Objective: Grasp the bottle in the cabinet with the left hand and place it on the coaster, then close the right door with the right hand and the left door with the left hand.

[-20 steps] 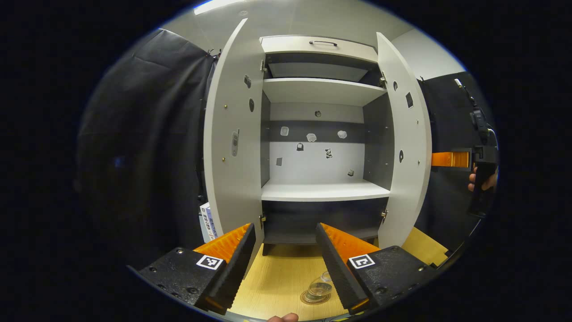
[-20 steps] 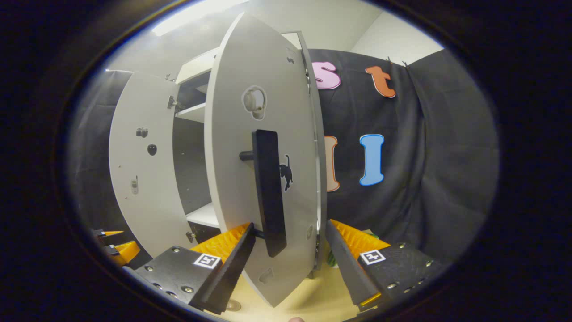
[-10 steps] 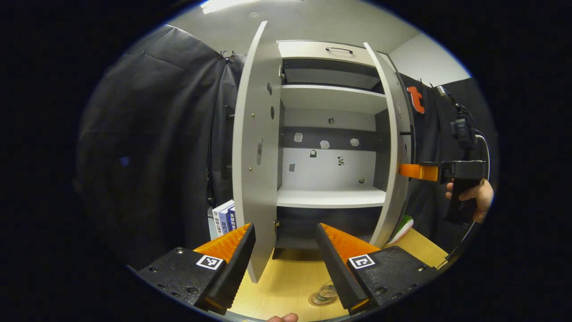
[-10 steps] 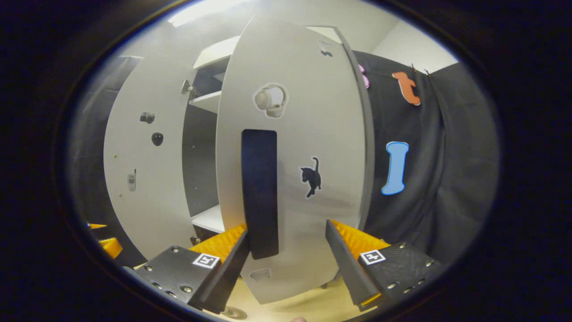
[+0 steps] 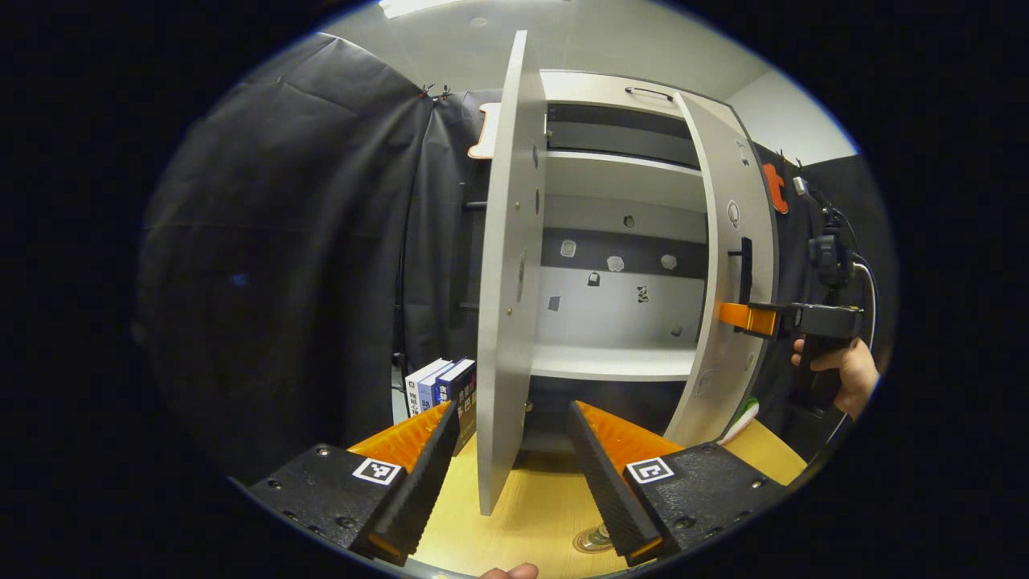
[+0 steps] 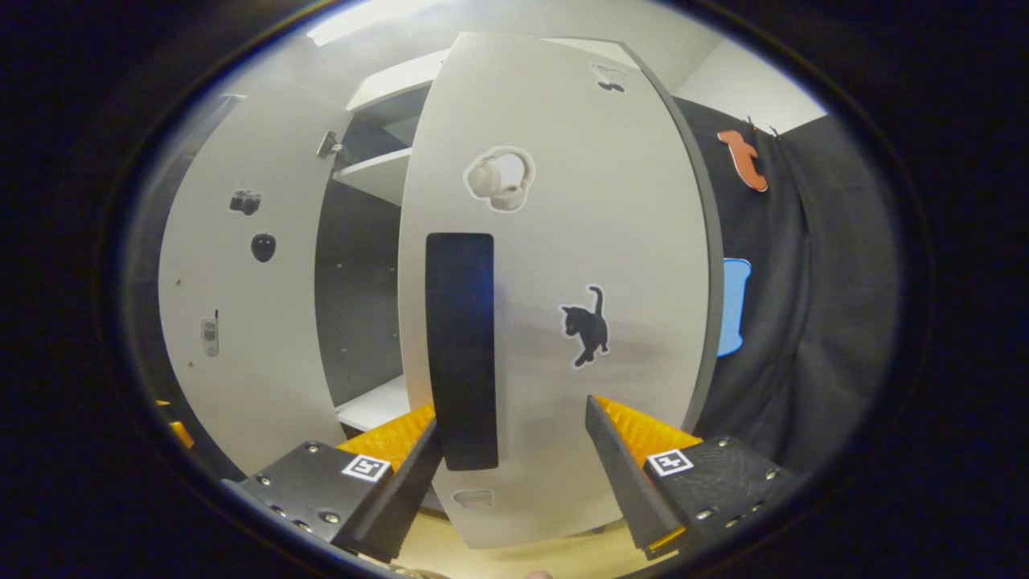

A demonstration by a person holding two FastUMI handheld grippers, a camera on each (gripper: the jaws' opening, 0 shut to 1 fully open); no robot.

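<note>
The tall white two-door cabinet [image 5: 619,241] stands on the pale wooden tabletop [image 5: 522,515] with both doors ajar. In the left gripper view, the left gripper [image 5: 513,450] hovers low over the near table, its two fingers spread well apart with nothing between them, and the white left door [image 5: 502,322] is seen almost edge-on just beyond them, swung straight out toward the viewer. Near the bottom of that view, just beside the gripper's right finger, a round coaster [image 5: 593,540] lies on the table with what looks like the base of a clear glass bottle [image 5: 601,532] on it, mostly hidden by the finger. The white shelves [image 5: 611,363] inside are bare. On the far right, a hand [image 5: 836,370] holds the right gripper [image 5: 744,316], whose tips meet the front of the white right door [image 5: 727,281], swung partway toward the opening. In the right gripper view, the right gripper [image 6: 510,458] has its fingers apart against that door [image 6: 563,281], the left one just beside the long black vertical handle [image 6: 461,346]; whether it touches the handle I cannot tell. Some upright books [image 5: 442,386] stand on the table to the left of the cabinet.
</note>
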